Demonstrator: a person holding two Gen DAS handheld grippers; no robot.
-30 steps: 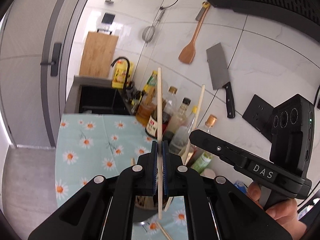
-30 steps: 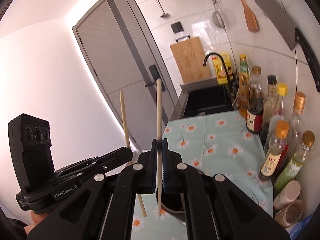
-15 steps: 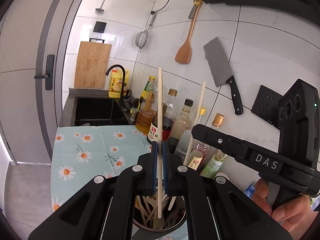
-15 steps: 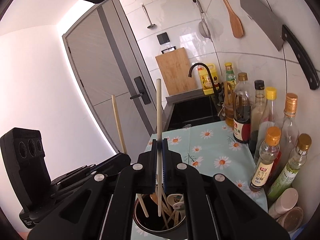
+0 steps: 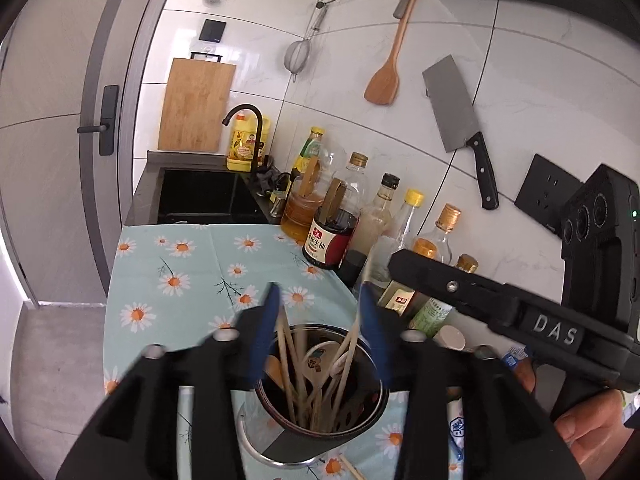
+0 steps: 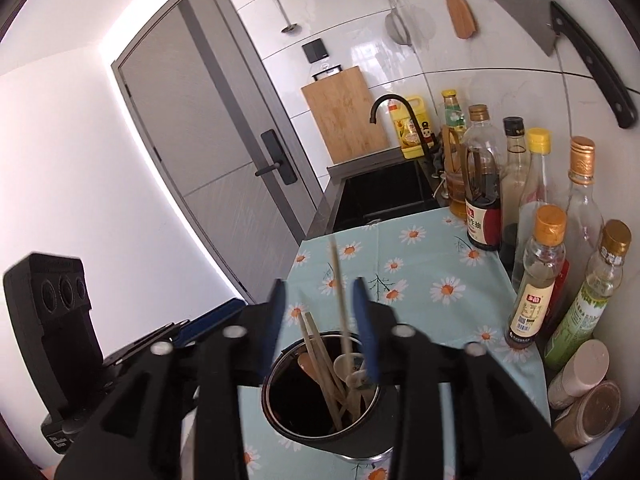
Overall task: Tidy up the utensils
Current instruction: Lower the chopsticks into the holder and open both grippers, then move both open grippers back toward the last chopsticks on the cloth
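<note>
Left wrist view: left gripper (image 5: 318,312) hangs directly over the utensil holder (image 5: 320,412), a dark metal cup on the daisy-print cloth (image 5: 180,276). Its jaws have just been opening and now stand apart with nothing pinched; pale chopsticks (image 5: 290,364) stand in the cup below, long axes near upright and leaning on the rim, tips reaching up into the gap but free of the blue pads (image 5: 267,320). Spoons (image 5: 320,360) share the cup. The right gripper's body crosses the right side of this view, a hand (image 5: 588,420) on its grip. One loose chopstick (image 5: 352,468) lies on the cloth just in front of the cup. Right wrist view: right gripper (image 6: 320,320) is also above the same cup, jaws likewise just opened; a single chopstick (image 6: 340,300) is upright between them, blurred, touching neither pad — looks released and dropping in. Both grippers are equally near the cup. Bottles (image 6: 484,184) crowd the wall side, close to the cup's right; sink (image 6: 384,196) lies beyond the cloth. Judgement: the next fetch is the loose stick by the cup's base, lying flat, so the jaws must come down low beside the cup wall, which could get knocked.
</note>
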